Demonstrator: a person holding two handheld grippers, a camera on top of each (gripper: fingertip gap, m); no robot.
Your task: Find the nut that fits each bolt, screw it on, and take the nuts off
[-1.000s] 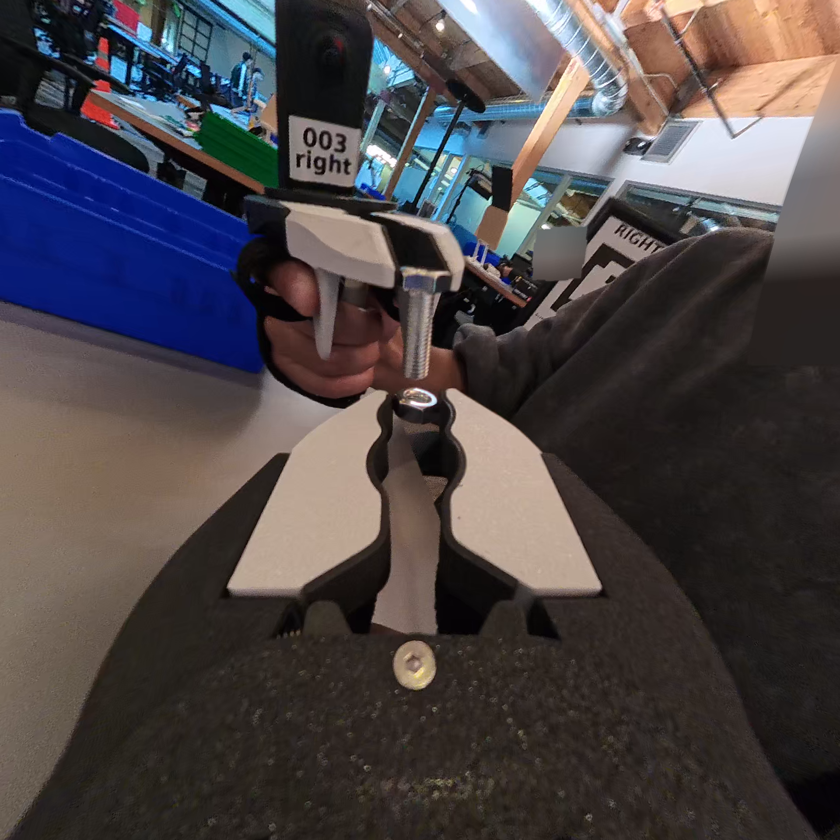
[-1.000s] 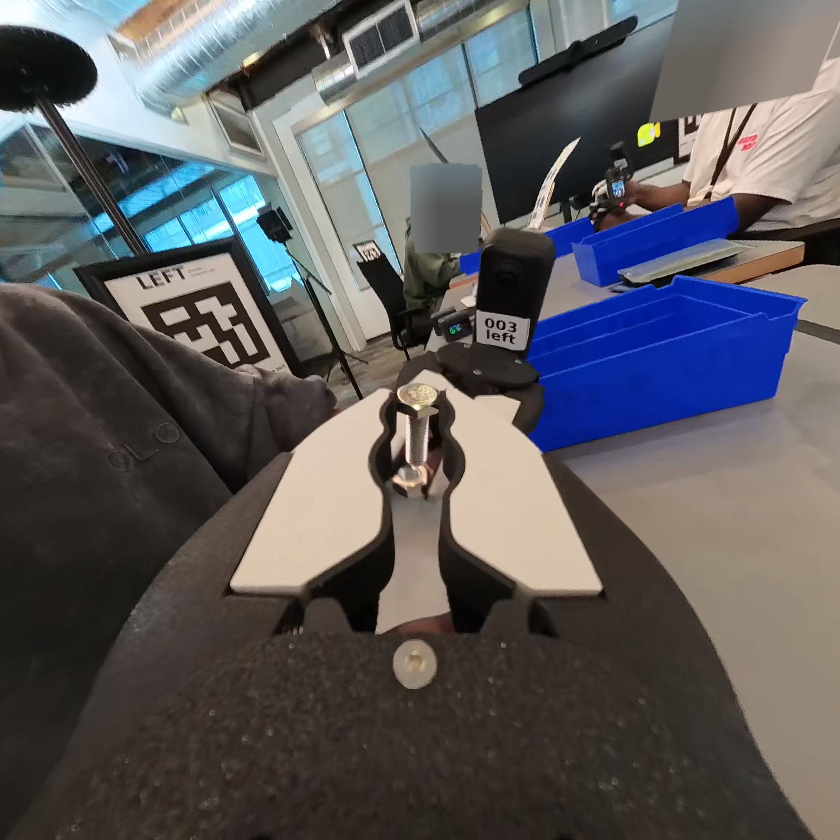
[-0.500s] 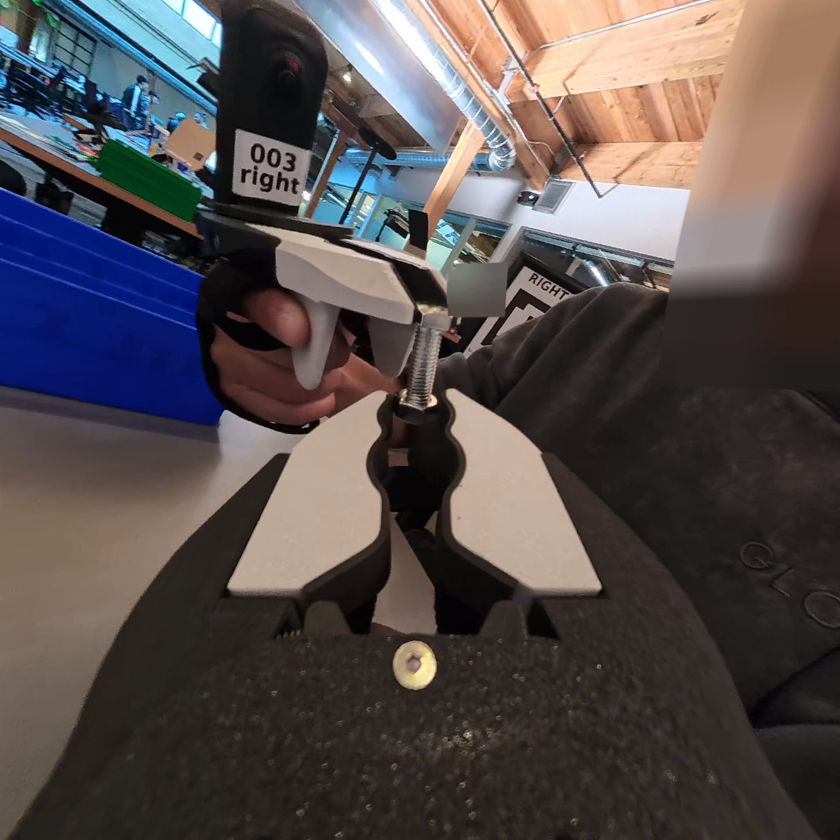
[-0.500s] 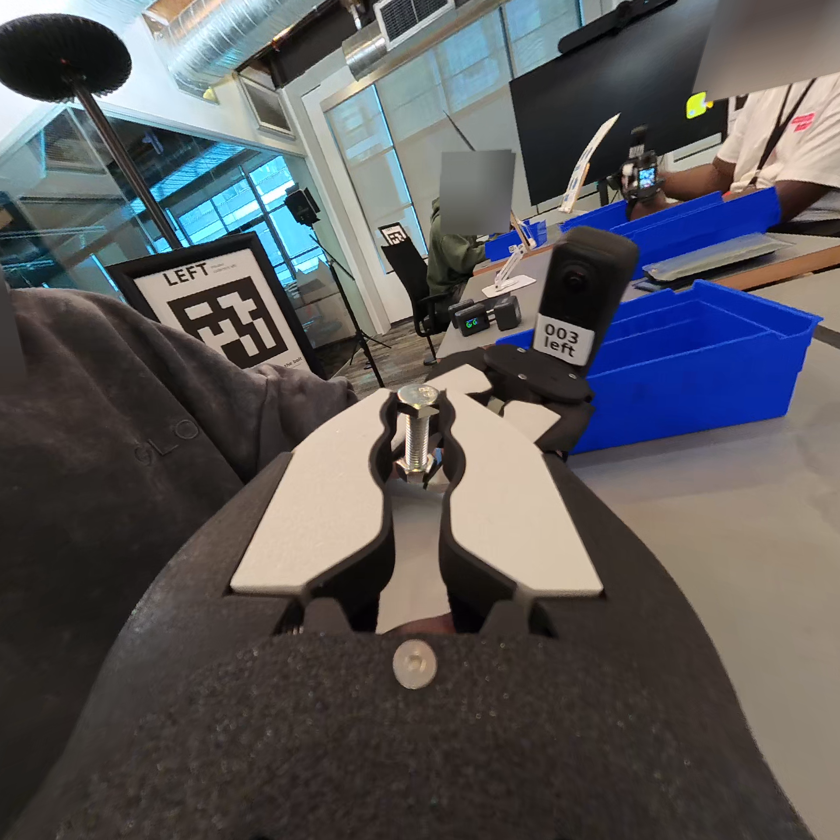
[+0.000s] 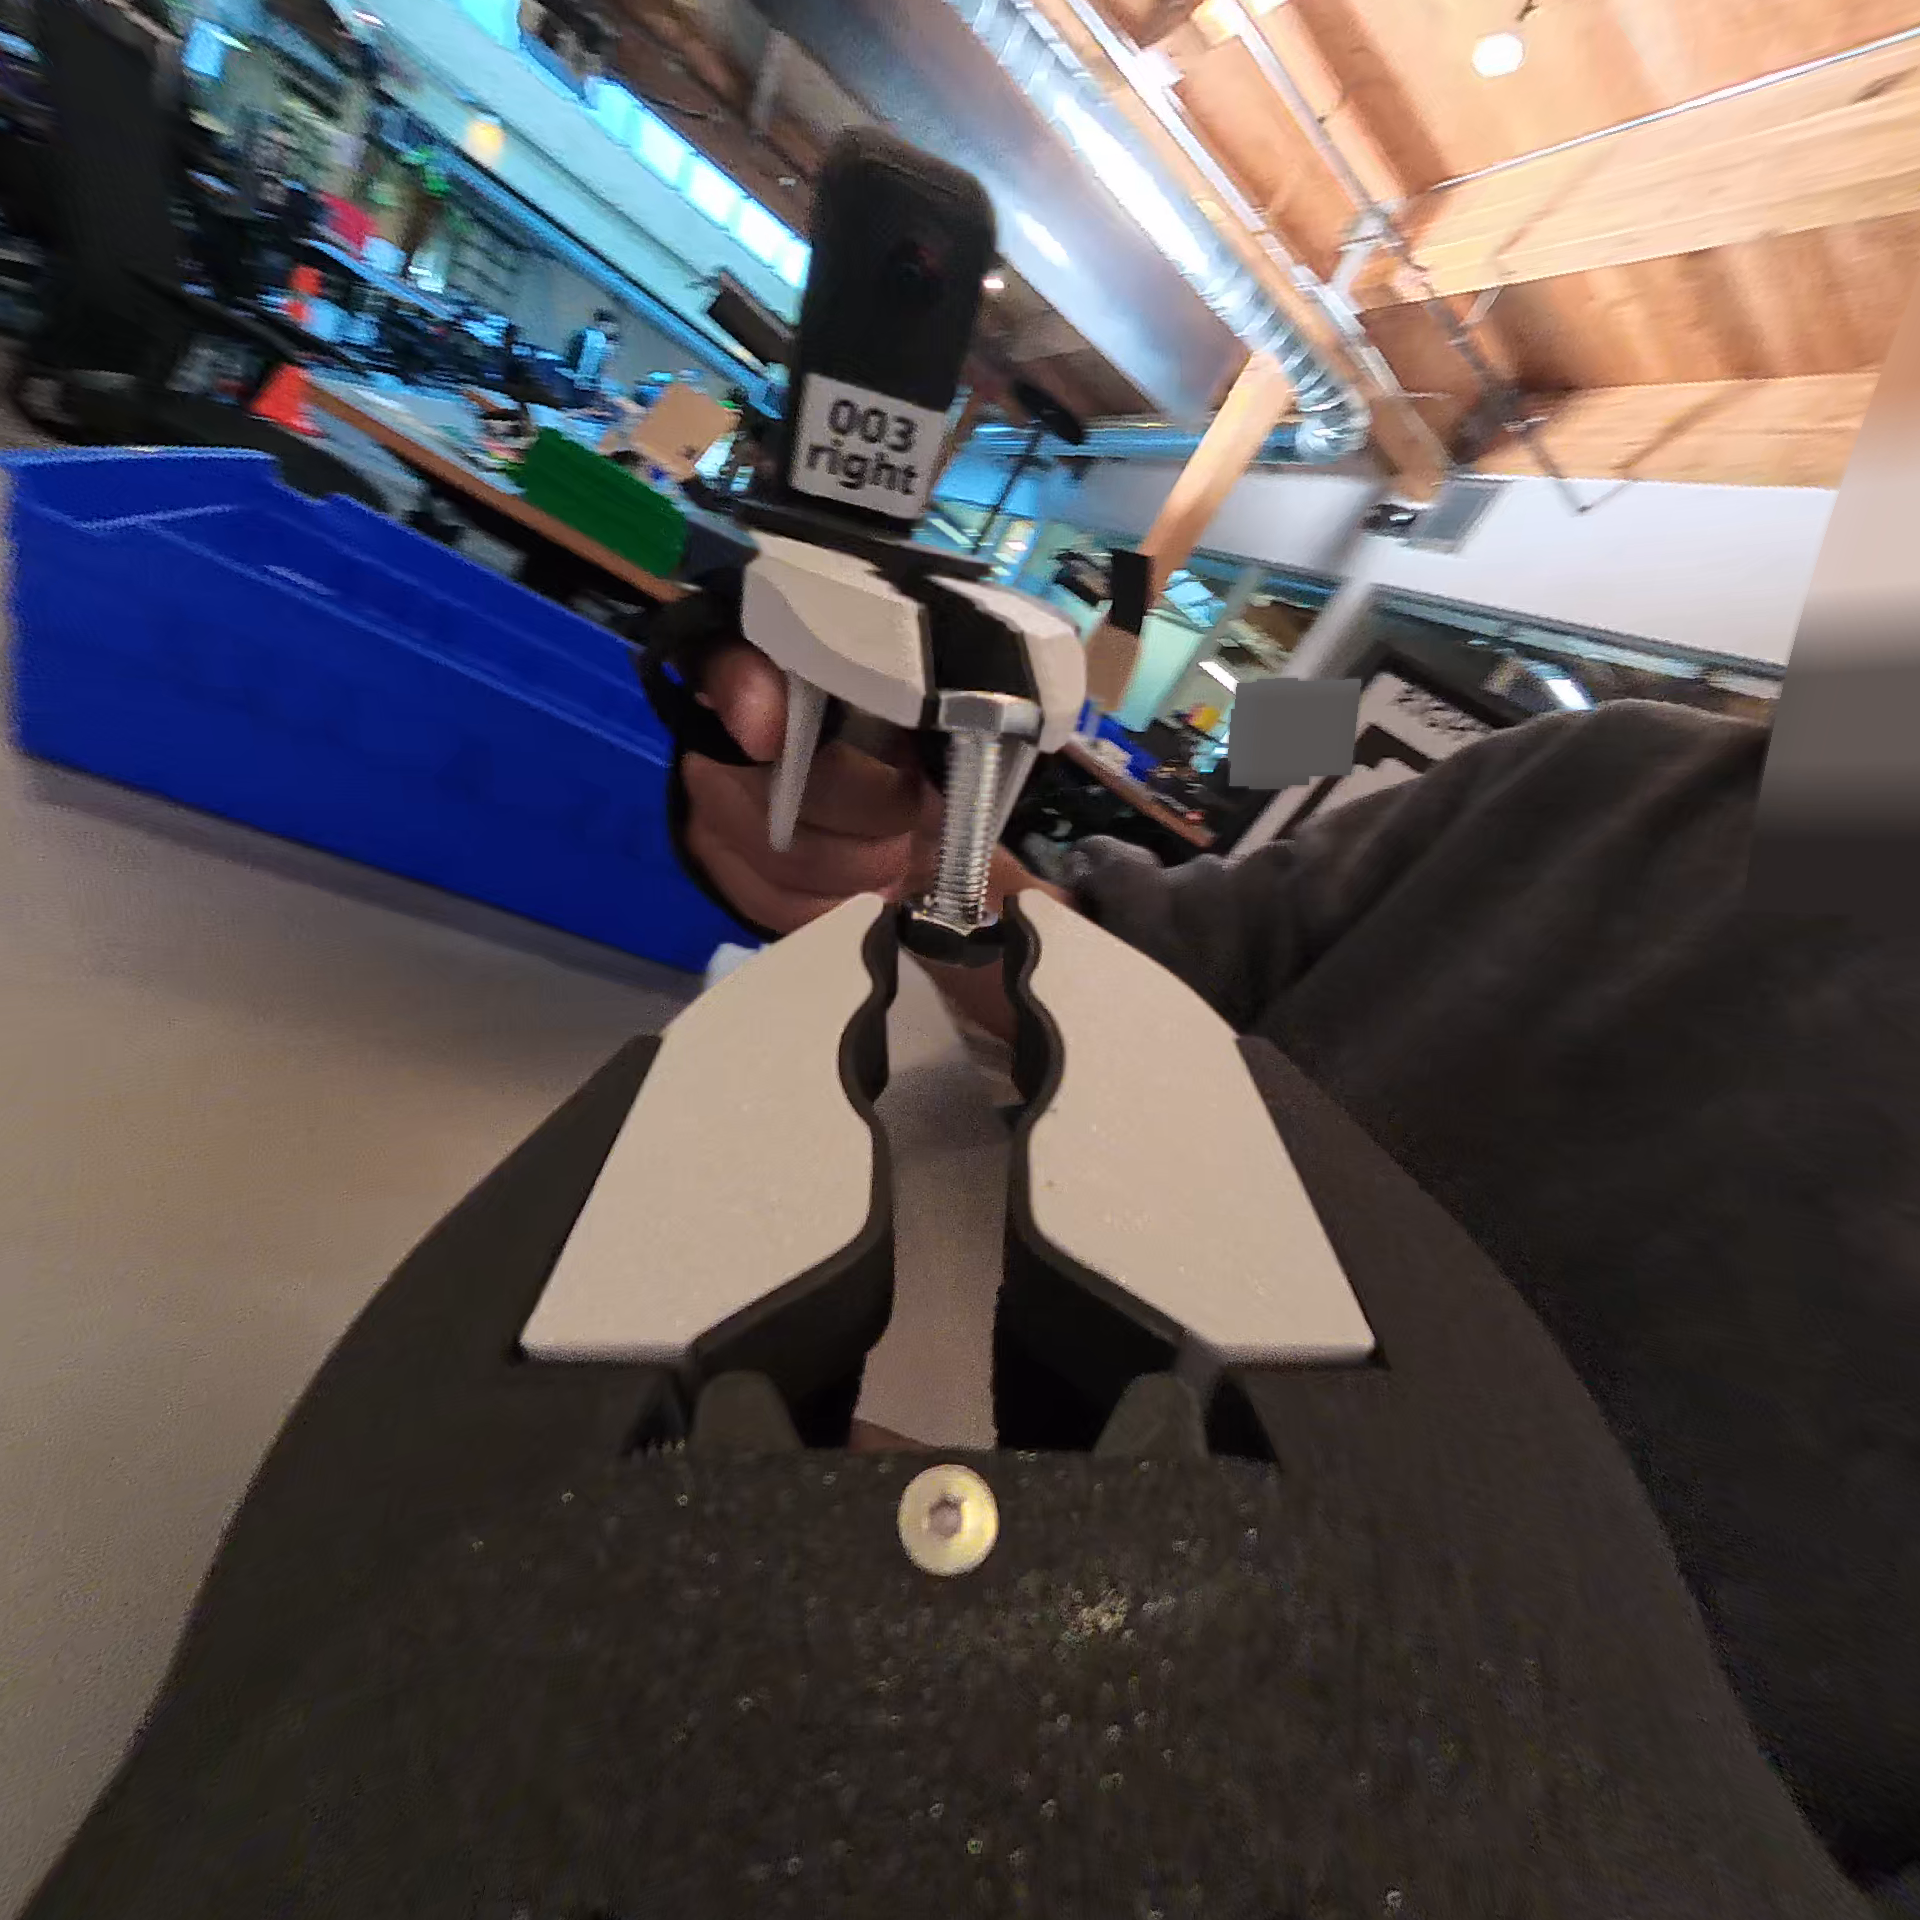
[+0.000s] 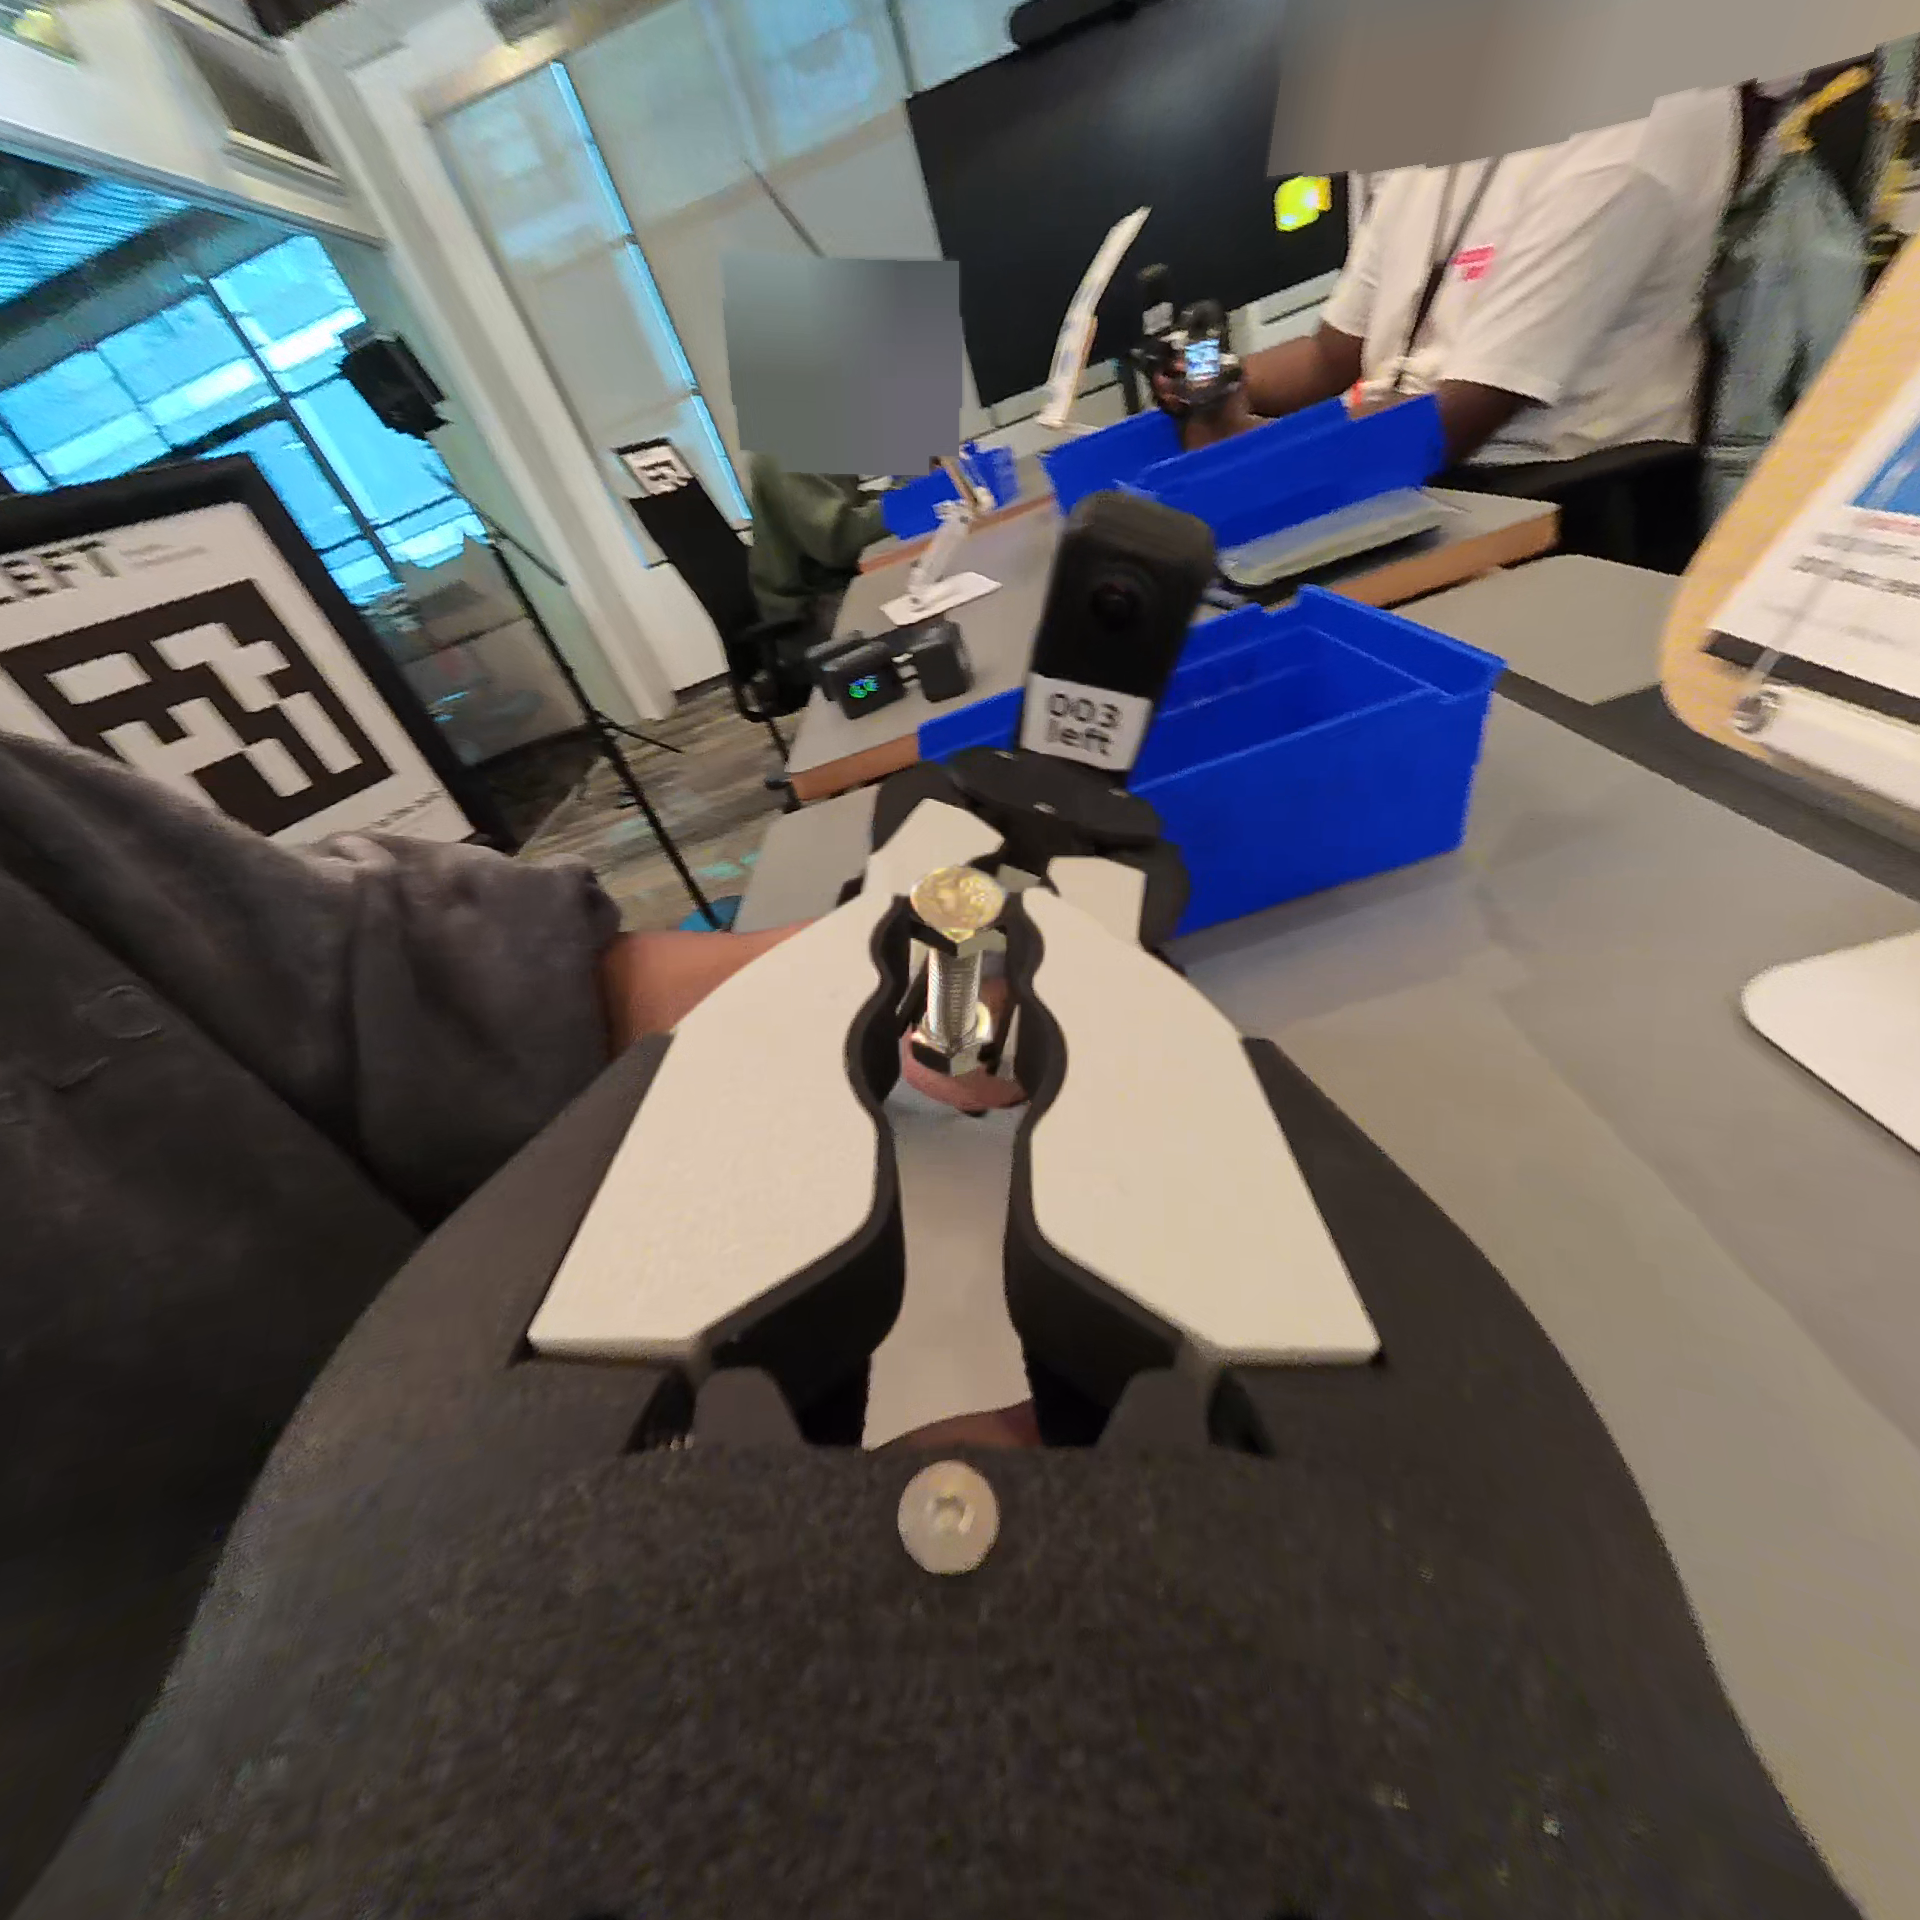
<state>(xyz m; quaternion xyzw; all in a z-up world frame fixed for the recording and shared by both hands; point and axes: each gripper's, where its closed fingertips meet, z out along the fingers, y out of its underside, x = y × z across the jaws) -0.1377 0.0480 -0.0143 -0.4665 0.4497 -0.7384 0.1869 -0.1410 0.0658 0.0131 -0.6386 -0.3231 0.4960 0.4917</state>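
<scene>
In the left wrist view my left gripper [image 5: 951, 935] is shut on a steel hex nut [image 5: 948, 928] at its fingertips. My right gripper [image 5: 987, 707] faces it from above, shut on the hex head of a steel bolt [image 5: 971, 821] that hangs shank down with its tip in the nut. In the right wrist view my right gripper [image 6: 956, 914] grips the bolt's head [image 6: 956, 896]. The shank [image 6: 948, 1000] points back toward the camera, and the nut [image 6: 956, 1051] sits at its end. The left gripper [image 6: 1023, 862] shows just beyond.
Both grippers are held above a grey table [image 5: 208, 1091]. A blue bin [image 5: 312, 675] stands on it behind the grippers, also in the right wrist view [image 6: 1299, 758]. A white stand base [image 6: 1849, 1029] and a board [image 6: 1818, 561] are at the right. A dark sleeve [image 5: 1507, 935] lies close by. My two grippers' fingertips are within a few centimetres of each other.
The bolt's tip has come down from just above the nut into it. Both grippers have swung and tilted while staying shut.
</scene>
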